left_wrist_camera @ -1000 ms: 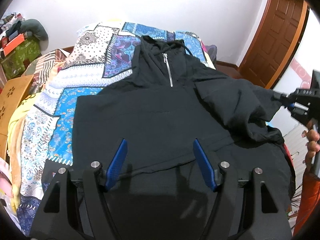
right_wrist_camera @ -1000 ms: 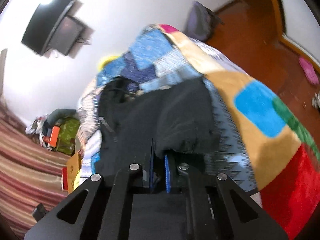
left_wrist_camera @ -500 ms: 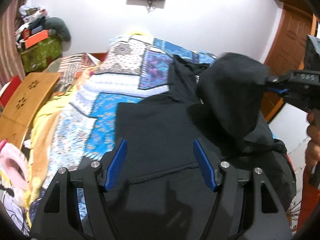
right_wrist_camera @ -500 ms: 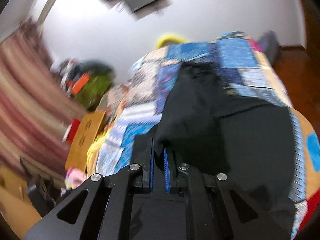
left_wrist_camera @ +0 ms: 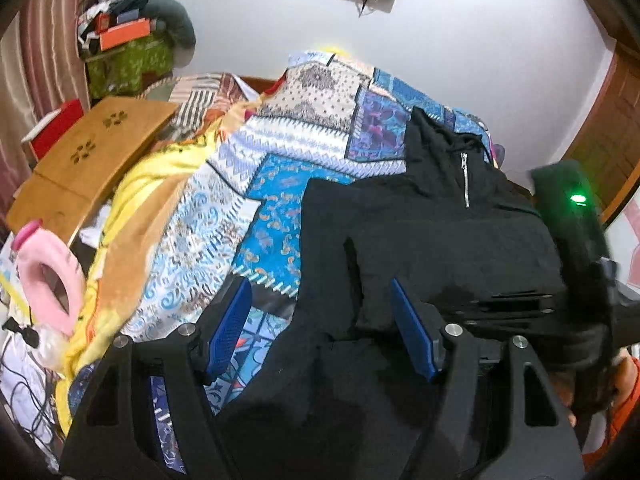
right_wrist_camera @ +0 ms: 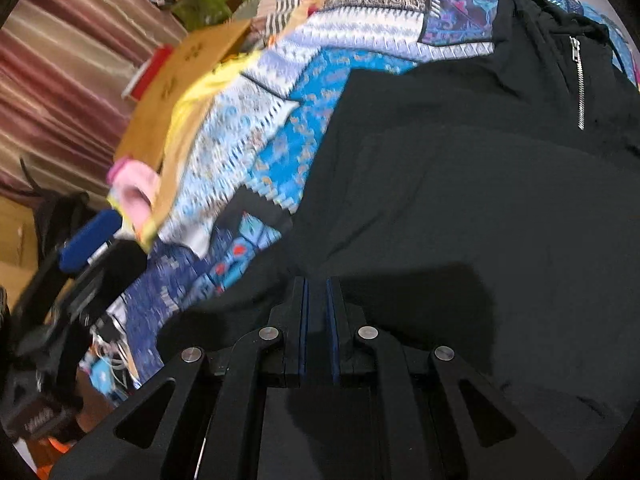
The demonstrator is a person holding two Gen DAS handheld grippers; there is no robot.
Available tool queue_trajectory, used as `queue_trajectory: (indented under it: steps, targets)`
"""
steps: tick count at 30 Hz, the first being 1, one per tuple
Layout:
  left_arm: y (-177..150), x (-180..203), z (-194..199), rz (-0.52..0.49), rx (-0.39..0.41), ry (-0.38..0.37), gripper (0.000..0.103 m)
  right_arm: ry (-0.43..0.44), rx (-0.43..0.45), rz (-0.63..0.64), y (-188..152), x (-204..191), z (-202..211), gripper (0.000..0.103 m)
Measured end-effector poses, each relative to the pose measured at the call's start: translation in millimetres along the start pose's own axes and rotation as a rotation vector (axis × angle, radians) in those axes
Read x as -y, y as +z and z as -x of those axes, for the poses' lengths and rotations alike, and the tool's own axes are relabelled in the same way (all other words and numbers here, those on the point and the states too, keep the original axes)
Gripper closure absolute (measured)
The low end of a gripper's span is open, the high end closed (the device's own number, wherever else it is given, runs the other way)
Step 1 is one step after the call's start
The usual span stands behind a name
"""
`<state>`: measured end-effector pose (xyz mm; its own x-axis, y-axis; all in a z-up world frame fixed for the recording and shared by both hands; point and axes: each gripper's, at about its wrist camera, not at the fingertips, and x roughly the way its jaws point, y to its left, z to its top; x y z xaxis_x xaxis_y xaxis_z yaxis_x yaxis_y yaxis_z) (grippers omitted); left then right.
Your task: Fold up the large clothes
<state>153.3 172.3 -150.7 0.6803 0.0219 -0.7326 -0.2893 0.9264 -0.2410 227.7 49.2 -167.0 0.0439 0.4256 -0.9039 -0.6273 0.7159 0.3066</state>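
A black hoodie [left_wrist_camera: 420, 240] lies spread on a patchwork quilt [left_wrist_camera: 256, 184] over the bed, its hood and short metal zip [left_wrist_camera: 465, 180] at the far end, its hem at the near end. One sleeve is folded across the chest.

The left gripper [left_wrist_camera: 324, 320] hangs over the hoodie's near left edge with its jaws standing wide and nothing between the blue pads [left_wrist_camera: 230, 322]; they have just been opening a little further. Black cloth lies under its right finger, bare quilt under its left.

The right gripper [right_wrist_camera: 318, 304] is clenched, its pads almost together, low over the hoodie's near part. Dark cloth fills the narrow gap between them, but I cannot tell whether that is a pinched fold or the fabric beneath. In the left wrist view its body [left_wrist_camera: 576, 264] shows blurred at the right edge with a green light on it.

No writing or brand can be read on the hoodie or either gripper.
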Motion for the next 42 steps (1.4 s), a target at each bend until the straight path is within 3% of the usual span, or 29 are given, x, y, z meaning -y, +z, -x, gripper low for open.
queue_trajectory:
  steps: [6, 11, 14, 19, 23, 28, 31, 35, 38, 42]
  targets:
    - [-1, 3, -22, 0.051, -0.07, -0.069, 0.033, -0.058, 0.138, -0.074, -15, 35, 57, 0.09]
    - [-5, 11, -51, 0.129, -0.17, -0.187, 0.033, -0.2, 0.314, -0.167, -43, 84, 116, 0.051]
    - [-12, 16, -71, 0.182, -0.244, -0.253, 0.033, -0.305, 0.384, -0.205, -60, 107, 141, 0.048]
    - [-25, 21, -98, 0.28, -0.341, -0.338, 0.033, -0.41, 0.424, -0.275, -93, 146, 171, 0.048]
    - [-27, 24, -121, 0.377, -0.4, -0.418, 0.033, -0.391, 0.463, -0.371, -114, 175, 179, 0.048]
    - [-29, 30, -141, 0.384, -0.443, -0.363, 0.04, -0.323, 0.465, -0.488, -126, 205, 182, 0.048]
    - [-26, 38, -138, 0.334, -0.402, -0.309, 0.047, -0.319, 0.473, -0.506, -131, 212, 185, 0.048]
    - [-12, 68, -127, 0.057, -0.29, -0.138, 0.076, -0.315, 0.475, -0.519, -136, 219, 187, 0.048]
    - [-1, 87, -122, -0.07, -0.232, -0.093, 0.095, -0.327, 0.476, -0.522, -139, 225, 189, 0.048]
    - [30, 100, -107, -0.121, -0.147, -0.093, 0.101, -0.346, 0.488, -0.526, -140, 229, 198, 0.048]
